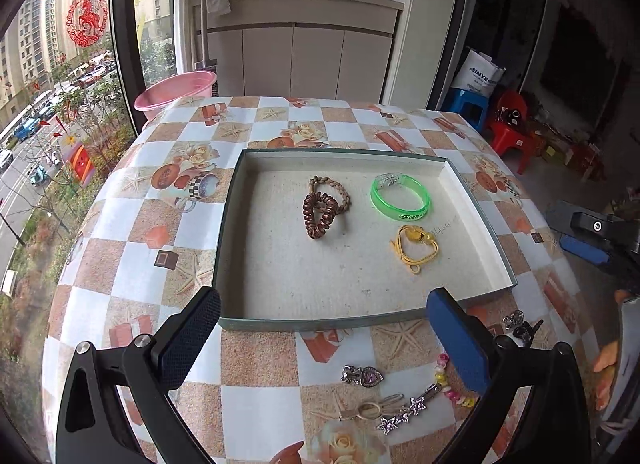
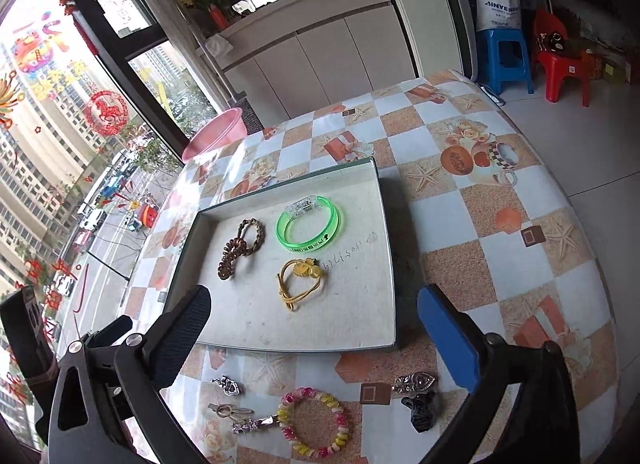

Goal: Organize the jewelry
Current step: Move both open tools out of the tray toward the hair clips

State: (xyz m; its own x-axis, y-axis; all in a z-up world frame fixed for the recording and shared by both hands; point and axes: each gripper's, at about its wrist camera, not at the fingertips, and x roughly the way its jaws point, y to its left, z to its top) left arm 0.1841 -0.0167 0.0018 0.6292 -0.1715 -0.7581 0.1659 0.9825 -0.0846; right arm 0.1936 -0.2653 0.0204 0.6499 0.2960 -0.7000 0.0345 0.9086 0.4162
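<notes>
A shallow grey tray (image 1: 476,219) (image 2: 384,276) lies on the checked tablecloth. Inside it rest a brown coil hair tie (image 1: 319,215) (image 2: 231,256) over a braided band, a green bangle (image 1: 400,196) (image 2: 309,228) and a yellow cord hair tie (image 1: 415,244) (image 2: 300,278). In front of the tray lie a pink-and-yellow bead bracelet (image 2: 314,426) (image 1: 448,382), a heart clip (image 1: 362,376) (image 2: 229,385), a star hairpin (image 1: 404,412) (image 2: 250,424), a gold clip (image 1: 370,410) (image 2: 230,411), a silver brooch (image 2: 414,382) and a black claw clip (image 2: 422,410). My left gripper (image 1: 324,338) and right gripper (image 2: 316,334) hang open above the tray's near edge, holding nothing.
A pink basin (image 1: 176,93) (image 2: 216,131) sits past the table's far left corner by the window. White cabinets stand behind. Blue and red plastic stools (image 2: 532,53) are on the floor at right. The other gripper's body (image 1: 592,232) shows at the left view's right edge.
</notes>
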